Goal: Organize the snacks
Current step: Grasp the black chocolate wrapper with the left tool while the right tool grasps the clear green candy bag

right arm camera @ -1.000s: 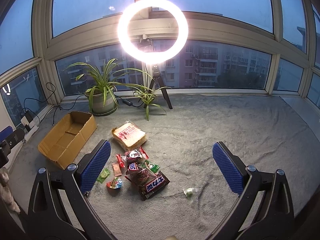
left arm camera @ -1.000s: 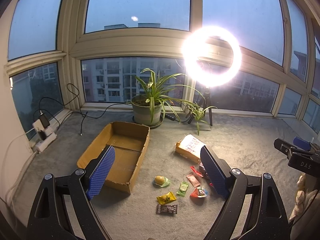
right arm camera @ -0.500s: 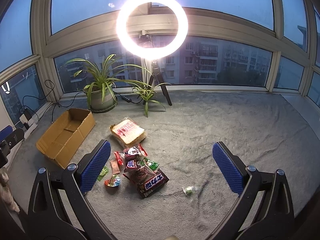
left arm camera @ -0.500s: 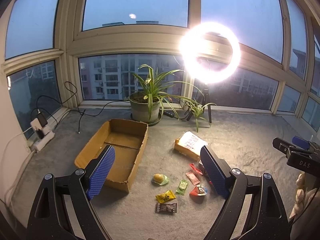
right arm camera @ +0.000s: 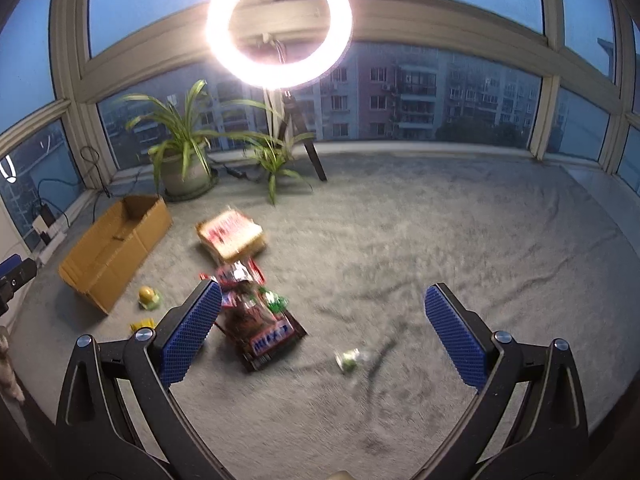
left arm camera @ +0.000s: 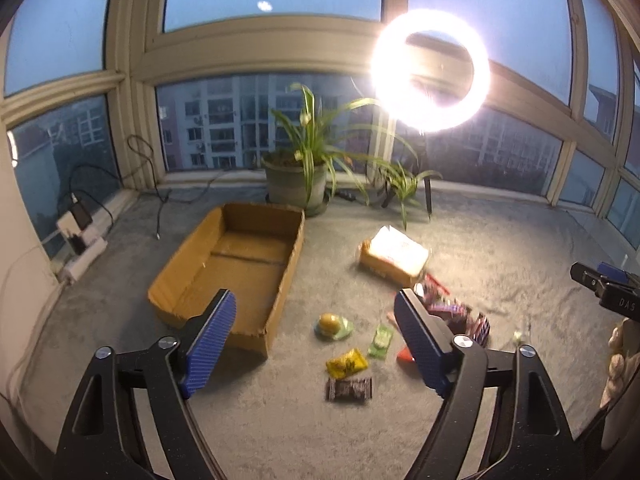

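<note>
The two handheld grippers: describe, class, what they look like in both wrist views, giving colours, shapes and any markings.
Both look alike. The left gripper and the right gripper each have two black speckled arms that curve inward, with slot-shaped cutouts and silver round screw heads at the joints. Each finger ends in a long blue pad with a fine ribbed texture. The right gripper's body, at the left view's edge, bears white letters "DAS".

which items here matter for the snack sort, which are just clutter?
Job:
box
bread bag
snack pile
yellow packet
dark bar
green packet
cup snack
stray candy

Clutter:
plant
ring light
power strip
</note>
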The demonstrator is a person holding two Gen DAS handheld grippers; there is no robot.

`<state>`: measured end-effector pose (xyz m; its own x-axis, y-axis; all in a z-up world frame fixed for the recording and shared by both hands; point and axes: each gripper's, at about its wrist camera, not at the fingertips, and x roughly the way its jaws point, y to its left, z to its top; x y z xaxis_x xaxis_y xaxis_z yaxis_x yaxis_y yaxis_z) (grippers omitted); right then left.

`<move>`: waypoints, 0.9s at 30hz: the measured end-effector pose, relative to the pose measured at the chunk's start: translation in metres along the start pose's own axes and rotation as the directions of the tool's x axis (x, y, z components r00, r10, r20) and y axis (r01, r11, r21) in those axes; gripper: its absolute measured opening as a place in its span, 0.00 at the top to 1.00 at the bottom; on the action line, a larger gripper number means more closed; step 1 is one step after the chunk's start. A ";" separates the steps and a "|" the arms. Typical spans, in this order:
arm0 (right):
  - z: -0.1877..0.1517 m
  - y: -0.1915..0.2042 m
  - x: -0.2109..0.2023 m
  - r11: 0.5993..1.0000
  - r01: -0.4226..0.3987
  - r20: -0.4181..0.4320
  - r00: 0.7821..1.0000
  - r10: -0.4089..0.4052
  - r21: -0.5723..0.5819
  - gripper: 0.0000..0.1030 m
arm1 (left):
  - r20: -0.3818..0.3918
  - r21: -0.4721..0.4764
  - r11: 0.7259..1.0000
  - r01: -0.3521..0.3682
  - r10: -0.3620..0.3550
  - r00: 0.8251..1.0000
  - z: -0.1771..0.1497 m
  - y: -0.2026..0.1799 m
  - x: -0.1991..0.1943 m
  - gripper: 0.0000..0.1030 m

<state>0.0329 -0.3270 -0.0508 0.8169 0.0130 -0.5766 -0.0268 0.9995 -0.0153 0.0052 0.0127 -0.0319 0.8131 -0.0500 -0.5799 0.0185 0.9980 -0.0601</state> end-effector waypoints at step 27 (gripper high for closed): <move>-0.076 -0.033 0.101 0.982 -0.175 -0.371 0.909 0.187 0.067 0.51 | -0.334 -0.074 0.991 0.110 -0.129 0.934 -0.090 -0.017 0.087 0.46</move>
<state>0.0727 -0.3606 -0.1705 0.5240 0.1885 -0.8306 -0.1305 0.9815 0.1405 0.0231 -0.0120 -0.1545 0.5626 -0.1879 -0.8051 0.0649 0.9809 -0.1835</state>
